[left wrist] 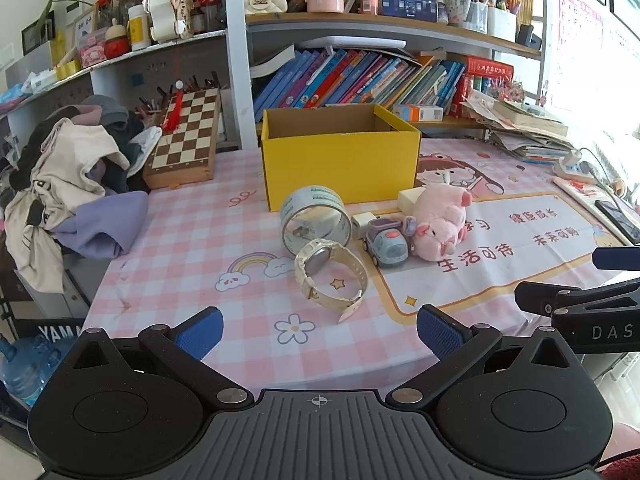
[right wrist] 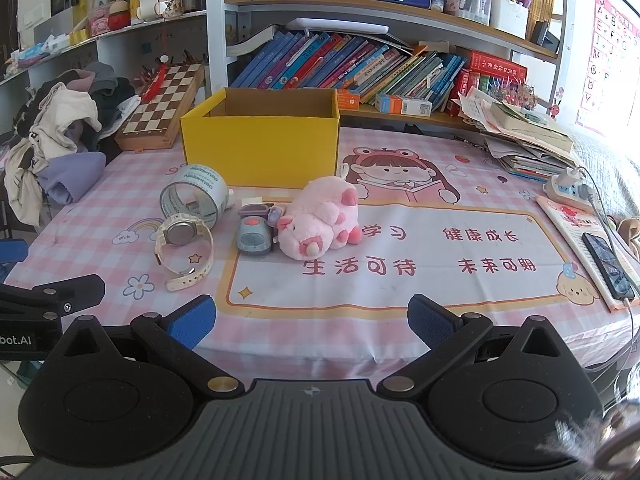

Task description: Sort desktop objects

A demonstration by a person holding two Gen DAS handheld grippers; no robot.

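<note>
An open yellow box (left wrist: pixel 340 164) (right wrist: pixel 260 148) stands at the back of the pink checked tablecloth. In front of it lie a roll of clear tape (left wrist: pixel 314 218) (right wrist: pixel 194 194), a cream wristwatch (left wrist: pixel 330 276) (right wrist: pixel 184 248), a small grey toy car (left wrist: pixel 386 242) (right wrist: pixel 254 230) and a pink plush pig (left wrist: pixel 438 222) (right wrist: pixel 320 218). A white block (left wrist: pixel 410 199) sits behind the pig. My left gripper (left wrist: pixel 320 334) is open, near the table's front edge, short of the watch. My right gripper (right wrist: pixel 312 320) is open too, short of the pig, nothing between its fingers.
A folded chessboard (left wrist: pixel 188 136) (right wrist: pixel 162 100) and a heap of clothes (left wrist: pixel 72 184) (right wrist: pixel 60 148) lie at the left. Stacked books and papers (right wrist: pixel 528 136), a power strip (right wrist: pixel 570 190) and a phone (right wrist: pixel 608 266) occupy the right edge. Bookshelves (right wrist: pixel 360 64) rise behind.
</note>
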